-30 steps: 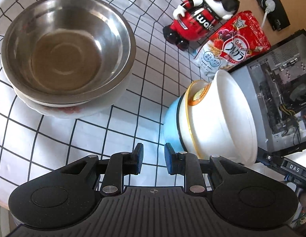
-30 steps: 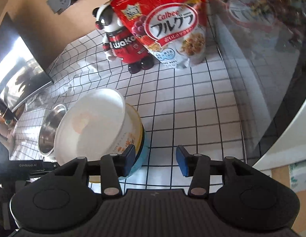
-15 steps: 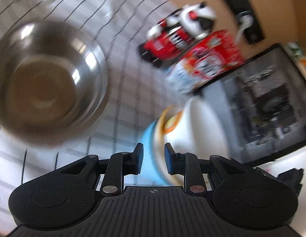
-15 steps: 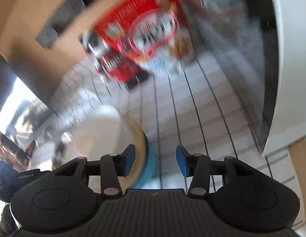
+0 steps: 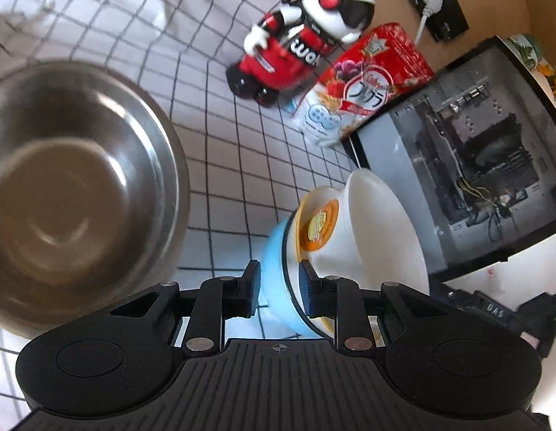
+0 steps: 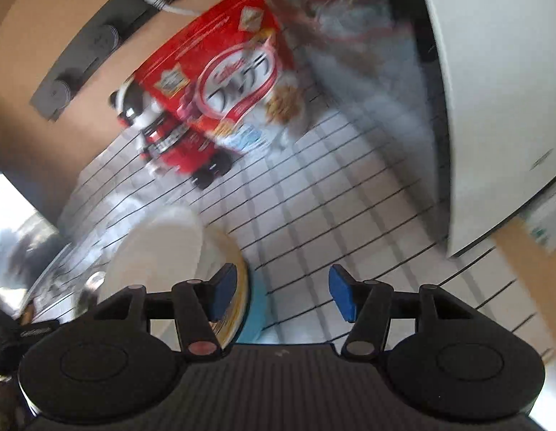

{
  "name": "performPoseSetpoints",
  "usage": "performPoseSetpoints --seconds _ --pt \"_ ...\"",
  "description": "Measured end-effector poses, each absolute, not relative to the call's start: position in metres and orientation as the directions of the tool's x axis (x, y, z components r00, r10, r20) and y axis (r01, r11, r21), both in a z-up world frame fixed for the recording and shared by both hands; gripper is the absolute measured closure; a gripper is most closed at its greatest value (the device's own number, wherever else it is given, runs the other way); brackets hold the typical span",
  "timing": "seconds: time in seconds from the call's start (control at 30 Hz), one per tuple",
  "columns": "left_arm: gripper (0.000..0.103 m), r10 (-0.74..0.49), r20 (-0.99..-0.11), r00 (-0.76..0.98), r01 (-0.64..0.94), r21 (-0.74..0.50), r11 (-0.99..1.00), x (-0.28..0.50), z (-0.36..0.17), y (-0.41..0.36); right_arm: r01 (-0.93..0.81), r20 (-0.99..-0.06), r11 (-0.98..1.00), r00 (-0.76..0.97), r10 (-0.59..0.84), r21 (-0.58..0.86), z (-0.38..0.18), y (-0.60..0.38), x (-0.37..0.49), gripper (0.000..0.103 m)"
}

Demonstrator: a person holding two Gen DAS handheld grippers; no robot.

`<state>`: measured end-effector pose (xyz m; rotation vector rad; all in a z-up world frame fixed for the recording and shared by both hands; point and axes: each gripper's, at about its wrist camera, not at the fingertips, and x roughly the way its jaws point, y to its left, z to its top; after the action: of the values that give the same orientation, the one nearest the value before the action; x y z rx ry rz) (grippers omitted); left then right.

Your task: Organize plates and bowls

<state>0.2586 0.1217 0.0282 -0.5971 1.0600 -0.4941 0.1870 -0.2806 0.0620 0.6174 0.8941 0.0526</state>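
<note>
A stack of nested bowls stands on the checked cloth: a white bowl [image 5: 382, 230] in a yellow-rimmed bowl [image 5: 319, 224] in a light blue bowl [image 5: 274, 262]. My left gripper [image 5: 278, 289] is open, its fingers close on either side of the blue bowl's wall without pinching it. A large steel bowl [image 5: 73, 186] sits to the left. In the right wrist view the white bowl [image 6: 159, 251] and the blue bowl [image 6: 256, 312] are at lower left. My right gripper [image 6: 279, 296] is open and empty, its left finger next to the stack's rim.
A red and white robot figure [image 5: 299, 43], a red cereal bag [image 5: 364, 82] and an open computer case [image 5: 475, 165] stand behind the bowls. A power strip [image 5: 432, 0] hangs on the wall. The cereal bag [image 6: 224, 82] also shows in the right wrist view.
Both grippers moved closer to the bowl stack. The left fingers now straddle the blue bowl. The right gripper opened wider and tilted. The steel bowl now fills more of the left view.
</note>
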Motion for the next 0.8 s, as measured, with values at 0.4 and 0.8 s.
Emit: performPoseSetpoints --seconds 0.4,0.8 --pt "0.072 -0.621 -0.653 0.433 -0.002 -0.690 0.724 0.257 0.010 0.108 0.087 -0.649 0.734 0.545 0.531 0.673 0.016 -0.294 0.240 0.046" --pt "0.070 -0.596 -0.552 0.583 -0.057 -0.760 0.647 0.216 0.028 0.131 -0.044 -0.578 0.881 0.739 0.346 0.471 0.063 -0.290 0.202 0.041"
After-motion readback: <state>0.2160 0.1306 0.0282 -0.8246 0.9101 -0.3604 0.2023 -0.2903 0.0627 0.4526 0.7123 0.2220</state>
